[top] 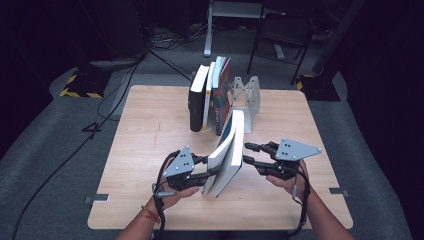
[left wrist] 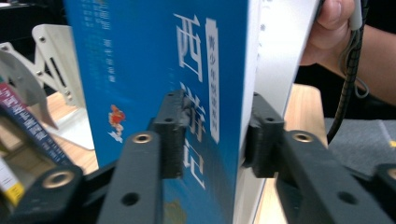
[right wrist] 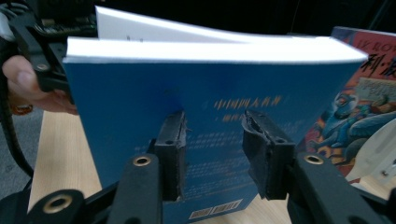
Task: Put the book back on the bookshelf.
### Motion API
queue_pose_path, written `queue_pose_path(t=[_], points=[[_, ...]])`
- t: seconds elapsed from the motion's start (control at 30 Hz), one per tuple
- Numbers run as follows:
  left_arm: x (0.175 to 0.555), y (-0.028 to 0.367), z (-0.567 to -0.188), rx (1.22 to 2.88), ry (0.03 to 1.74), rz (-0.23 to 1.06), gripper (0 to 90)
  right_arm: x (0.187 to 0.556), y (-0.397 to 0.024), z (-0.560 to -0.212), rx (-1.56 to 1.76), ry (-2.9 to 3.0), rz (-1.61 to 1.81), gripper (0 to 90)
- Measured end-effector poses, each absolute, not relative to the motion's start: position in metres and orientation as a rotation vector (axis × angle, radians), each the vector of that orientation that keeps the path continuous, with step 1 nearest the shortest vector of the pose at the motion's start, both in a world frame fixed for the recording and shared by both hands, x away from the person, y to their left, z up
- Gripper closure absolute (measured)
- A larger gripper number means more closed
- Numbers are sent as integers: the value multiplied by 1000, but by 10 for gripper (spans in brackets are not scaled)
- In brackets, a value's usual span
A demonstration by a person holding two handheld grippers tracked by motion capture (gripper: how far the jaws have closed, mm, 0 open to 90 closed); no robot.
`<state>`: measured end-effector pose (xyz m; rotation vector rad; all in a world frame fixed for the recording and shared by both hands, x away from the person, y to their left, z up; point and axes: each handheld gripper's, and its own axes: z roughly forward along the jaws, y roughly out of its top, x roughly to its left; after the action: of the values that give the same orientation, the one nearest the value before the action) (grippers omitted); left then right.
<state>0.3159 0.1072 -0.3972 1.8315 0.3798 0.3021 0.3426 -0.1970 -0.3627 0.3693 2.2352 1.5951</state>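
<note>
While it stands tilted on the pale wood-grain worktop (top: 150, 150), the glossy blue paperback (top: 227, 155) sits spine-first inside the left gripper (top: 207, 167)'s ribbed black jaws; the right gripper (top: 250, 155)'s jaws stand open beside its back cover.

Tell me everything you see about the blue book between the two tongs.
The blue book is a thick paperback with white Chinese lettering, white page edges and a barcode on its back. It stands on the wooden table, leaning, in front of the row of books. The left tongs straddle its spine; the right tongs face its back cover.
</note>
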Motion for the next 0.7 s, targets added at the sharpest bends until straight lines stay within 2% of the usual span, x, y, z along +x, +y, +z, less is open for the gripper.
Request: queue_pose_path(t=[0.07, 0.23, 0.33, 0.43, 0.63, 0.7], points=[[315, 109, -398, 1852, 375, 282, 586, 342, -195, -365, 367, 2248, 1594, 582], [304, 104, -411, 1973, 371, 293, 439, 340, -191, -370, 354, 2268, 1588, 574], [299, 96, -420, 2003, 400, 263, 362, 339, -190, -371, 350, 2285, 1587, 568], [295, 86, -429, 2012, 445, 290, 254, 337, -185, -373, 339, 2294, 1580, 560], [300, 69, -442, 1973, 611, 364, 235, 339, -179, -380, 347, 2309, 1574, 524], [300, 64, -443, 1954, 642, 404, 201, 340, -177, -383, 360, 2311, 1568, 519]])
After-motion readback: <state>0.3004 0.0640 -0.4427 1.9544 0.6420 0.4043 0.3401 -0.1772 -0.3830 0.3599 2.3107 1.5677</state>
